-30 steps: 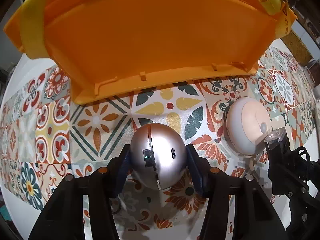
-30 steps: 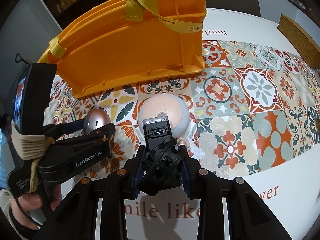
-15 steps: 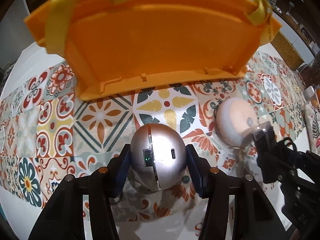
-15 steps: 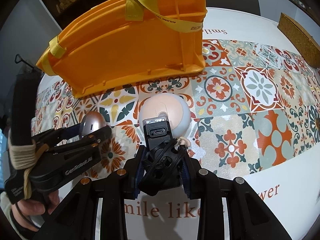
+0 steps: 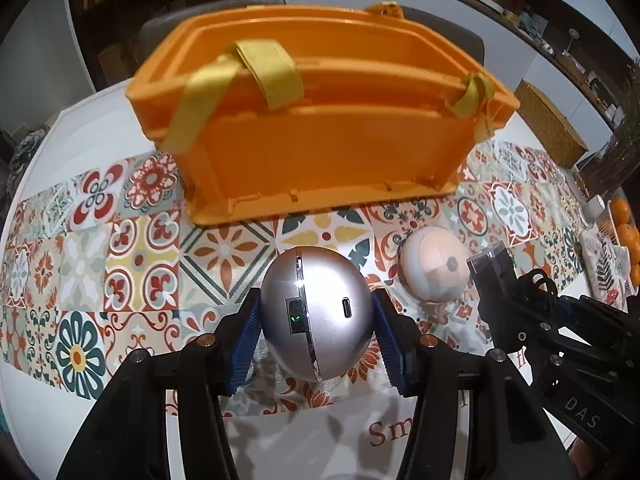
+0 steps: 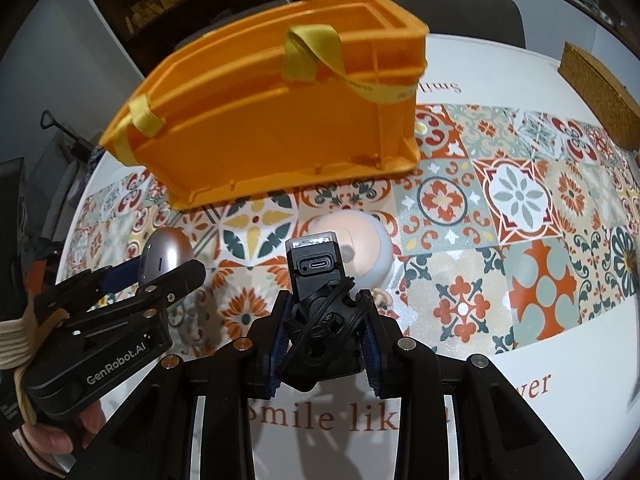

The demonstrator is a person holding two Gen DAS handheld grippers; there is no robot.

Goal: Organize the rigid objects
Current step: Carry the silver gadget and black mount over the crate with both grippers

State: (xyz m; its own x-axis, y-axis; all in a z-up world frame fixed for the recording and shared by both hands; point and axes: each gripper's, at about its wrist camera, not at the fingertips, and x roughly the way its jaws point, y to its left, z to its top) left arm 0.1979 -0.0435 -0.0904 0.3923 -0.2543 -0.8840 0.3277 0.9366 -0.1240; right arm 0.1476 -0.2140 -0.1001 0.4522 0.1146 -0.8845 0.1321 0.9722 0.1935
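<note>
My left gripper is shut on a silver egg-shaped device and holds it above the tiled table mat; it also shows in the right wrist view. My right gripper is shut on a black clip-on gadget with a USB-C port. An orange plastic basket with yellow straps stands open-topped behind both; it also shows in the right wrist view. A peach and white round device lies on the mat between the grippers, and it shows just beyond the black gadget in the right wrist view.
The round table carries a patterned tile mat. A cork block lies at the far right edge. Oranges sit at the right rim. A chair stands behind the table.
Both grippers have lifted and pulled back with their objects; the basket now looks farther away and its open top shows.
</note>
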